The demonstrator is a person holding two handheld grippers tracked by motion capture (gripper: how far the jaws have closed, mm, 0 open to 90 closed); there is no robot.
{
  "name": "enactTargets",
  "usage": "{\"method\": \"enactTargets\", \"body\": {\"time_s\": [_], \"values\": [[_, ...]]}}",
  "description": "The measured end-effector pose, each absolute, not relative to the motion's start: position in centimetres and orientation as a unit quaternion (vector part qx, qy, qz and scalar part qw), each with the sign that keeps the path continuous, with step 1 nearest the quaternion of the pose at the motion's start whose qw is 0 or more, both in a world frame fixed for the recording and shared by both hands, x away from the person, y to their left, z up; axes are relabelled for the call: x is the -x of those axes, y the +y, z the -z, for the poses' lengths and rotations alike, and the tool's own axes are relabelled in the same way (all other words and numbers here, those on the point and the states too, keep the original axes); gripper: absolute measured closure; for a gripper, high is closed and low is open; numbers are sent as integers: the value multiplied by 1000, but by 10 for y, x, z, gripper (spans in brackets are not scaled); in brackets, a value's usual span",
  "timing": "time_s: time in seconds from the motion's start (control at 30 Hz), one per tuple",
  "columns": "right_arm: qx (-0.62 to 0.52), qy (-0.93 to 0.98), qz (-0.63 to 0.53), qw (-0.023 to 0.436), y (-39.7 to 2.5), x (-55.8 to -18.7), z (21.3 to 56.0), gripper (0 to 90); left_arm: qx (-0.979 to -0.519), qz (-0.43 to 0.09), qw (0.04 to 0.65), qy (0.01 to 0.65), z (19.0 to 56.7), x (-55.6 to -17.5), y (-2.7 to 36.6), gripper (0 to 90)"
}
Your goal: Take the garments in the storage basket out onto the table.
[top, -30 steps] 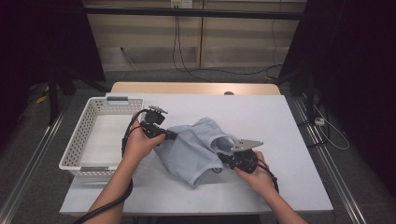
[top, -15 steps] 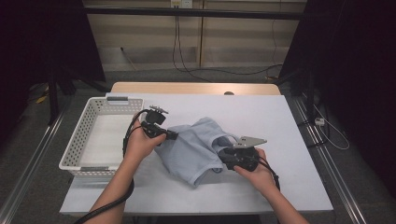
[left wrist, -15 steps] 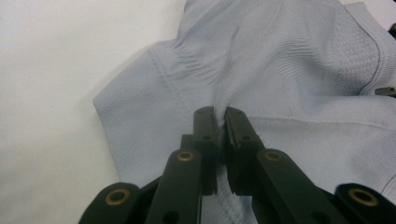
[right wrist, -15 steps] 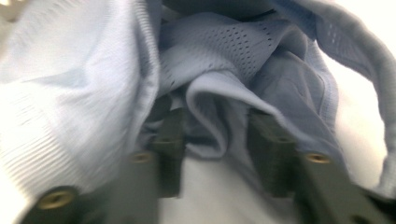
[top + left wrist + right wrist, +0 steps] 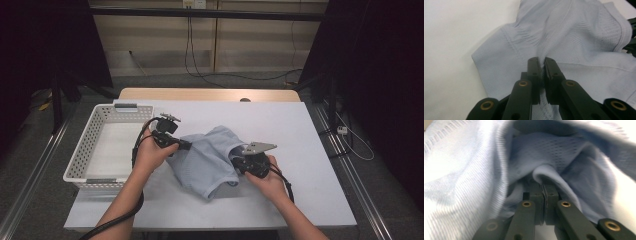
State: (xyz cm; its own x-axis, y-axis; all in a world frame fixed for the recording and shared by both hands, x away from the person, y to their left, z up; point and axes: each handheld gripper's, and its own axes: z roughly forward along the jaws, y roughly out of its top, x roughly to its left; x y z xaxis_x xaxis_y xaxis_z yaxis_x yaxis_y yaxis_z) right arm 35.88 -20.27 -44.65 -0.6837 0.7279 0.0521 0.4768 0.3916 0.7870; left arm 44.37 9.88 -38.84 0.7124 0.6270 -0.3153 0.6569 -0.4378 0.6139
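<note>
A pale blue knit garment [image 5: 207,160] lies crumpled on the white table, between the person's two hands. My left gripper [image 5: 189,145] is at its left edge. In the left gripper view that gripper [image 5: 541,62] is shut on a raised fold of the garment [image 5: 579,37]. My right gripper [image 5: 237,162] holds the garment's right side, with a grey plate on top. In the right gripper view its jaws [image 5: 543,185] are shut on a rolled edge of the garment [image 5: 474,170], which drapes over and around them.
A white plastic basket [image 5: 85,150] stands at the left side of the table [image 5: 295,135], close to the left hand. The table's wooden far edge [image 5: 210,94] and dark side rails frame the work area. Cables lie on the floor beyond.
The garment and both hands hold nearly the same places. The right gripper has shifted very slightly to the left with the cloth.
</note>
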Motion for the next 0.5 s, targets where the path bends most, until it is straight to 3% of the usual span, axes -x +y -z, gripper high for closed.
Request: {"method": "enactTargets", "body": {"time_s": [0.5], "values": [[-438,763,-423,217,-286,-359,416,897,-822,8,406,400,373,-451,114,844]]}}
